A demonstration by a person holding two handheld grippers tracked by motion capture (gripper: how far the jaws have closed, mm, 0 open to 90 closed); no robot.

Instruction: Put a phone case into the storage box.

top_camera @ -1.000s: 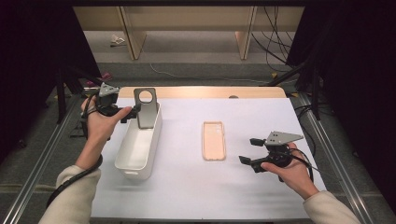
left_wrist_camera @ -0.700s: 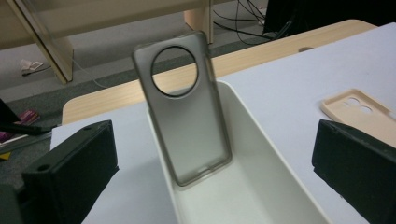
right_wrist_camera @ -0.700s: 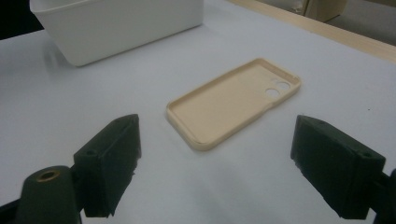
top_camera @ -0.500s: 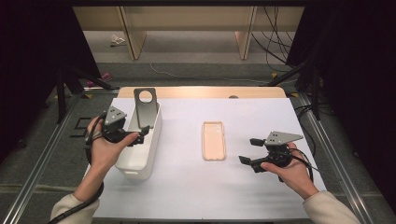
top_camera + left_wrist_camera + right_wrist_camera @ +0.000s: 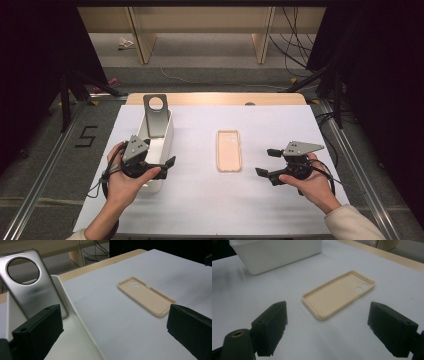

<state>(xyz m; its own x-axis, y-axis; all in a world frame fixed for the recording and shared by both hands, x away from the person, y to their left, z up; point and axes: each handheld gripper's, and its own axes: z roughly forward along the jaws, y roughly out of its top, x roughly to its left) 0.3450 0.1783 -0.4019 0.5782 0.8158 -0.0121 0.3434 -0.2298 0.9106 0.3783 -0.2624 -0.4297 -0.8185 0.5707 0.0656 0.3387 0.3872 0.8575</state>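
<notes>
High view: both grippers gape empty, left gripper [image 5: 162,167] over the white bin [image 5: 167,132] near the tabletop's left edge, right gripper [image 5: 267,162] beside the beige case [image 5: 229,150].

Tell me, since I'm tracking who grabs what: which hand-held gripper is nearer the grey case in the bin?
Left. The left hand-held gripper hovers over the near end of the bin where the grey case leans; the right hand-held gripper sits beyond the beige case.
</notes>
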